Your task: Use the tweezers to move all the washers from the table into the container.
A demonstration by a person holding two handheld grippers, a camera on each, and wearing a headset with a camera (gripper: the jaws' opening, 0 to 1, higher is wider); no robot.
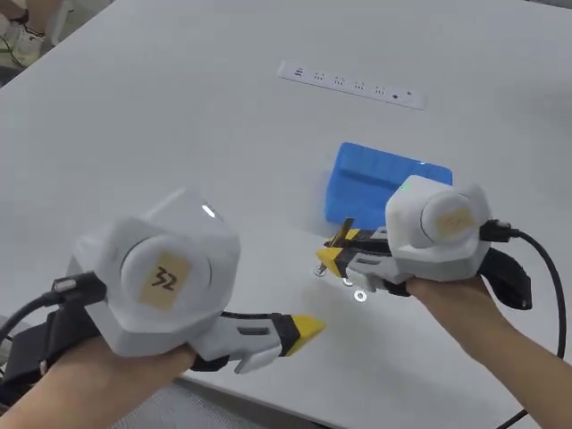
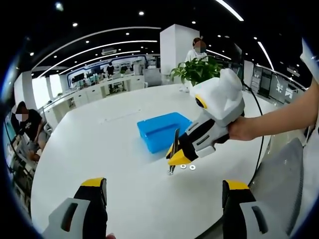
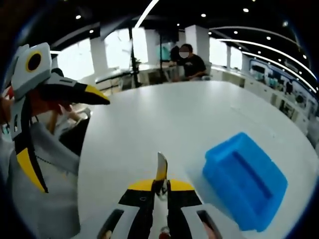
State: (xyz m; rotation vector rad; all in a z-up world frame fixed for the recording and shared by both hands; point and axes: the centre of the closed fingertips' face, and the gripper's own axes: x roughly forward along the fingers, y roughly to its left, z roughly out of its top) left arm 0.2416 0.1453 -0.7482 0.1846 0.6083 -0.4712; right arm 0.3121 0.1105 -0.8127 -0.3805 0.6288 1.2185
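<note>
My right gripper (image 1: 332, 259) is shut on metal tweezers (image 3: 161, 168), which point down at the white table (image 1: 179, 134). Their tip (image 2: 171, 172) hovers just left of two small washers (image 2: 183, 167) lying on the table. From the head view the washers (image 1: 360, 296) sit right below the right gripper's jaws. The blue open container (image 1: 384, 183) stands just behind that gripper, and also appears as the blue container (image 3: 244, 179) to the right of the tweezers. My left gripper (image 1: 308, 329) is open and holds nothing, low at the near left, its jaws wide apart (image 2: 163, 183).
A white power strip (image 1: 350, 85) lies at the far side of the table. The table's near edge runs just under both hands. A potted plant (image 2: 197, 69) and people stand beyond the table in the left gripper view.
</note>
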